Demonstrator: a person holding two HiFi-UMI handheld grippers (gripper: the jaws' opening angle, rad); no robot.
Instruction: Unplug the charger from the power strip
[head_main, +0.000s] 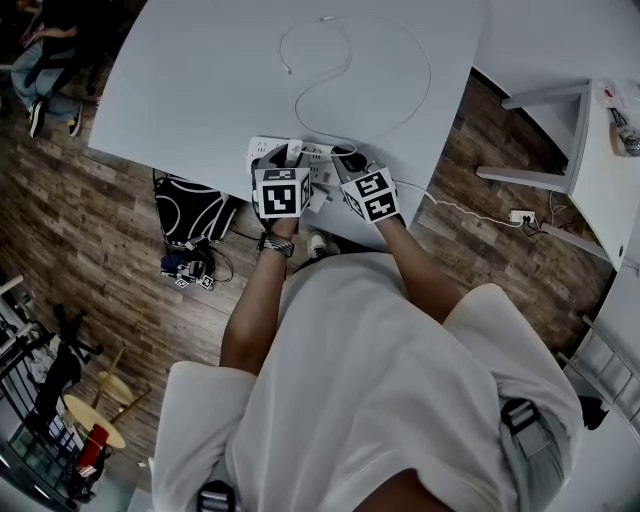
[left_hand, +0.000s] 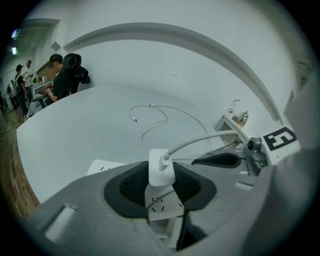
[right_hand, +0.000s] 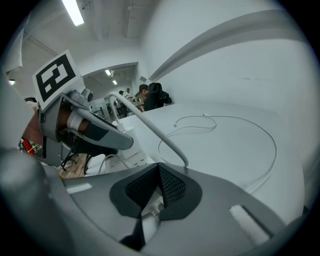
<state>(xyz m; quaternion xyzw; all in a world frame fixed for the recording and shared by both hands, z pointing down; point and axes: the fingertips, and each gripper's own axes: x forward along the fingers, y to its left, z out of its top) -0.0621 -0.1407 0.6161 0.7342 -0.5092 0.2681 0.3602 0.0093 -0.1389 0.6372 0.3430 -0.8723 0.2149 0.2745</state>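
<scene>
Your left jaws clamp the charger, your right jaws are closed; next, probably pull it straight off the power strip.

A large white flat worktop fills 12 o'clock in the head view. Brown wood-plank floor spreads from 9 to 7 o'clock, where a round wooden stool stands. A second white table sits at 3 o'clock. A long fluorescent ceiling light glows overhead.

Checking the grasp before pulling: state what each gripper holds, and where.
Left gripper clamps the charger by its two sides. Right gripper is shut with nothing between its jaws.
</scene>
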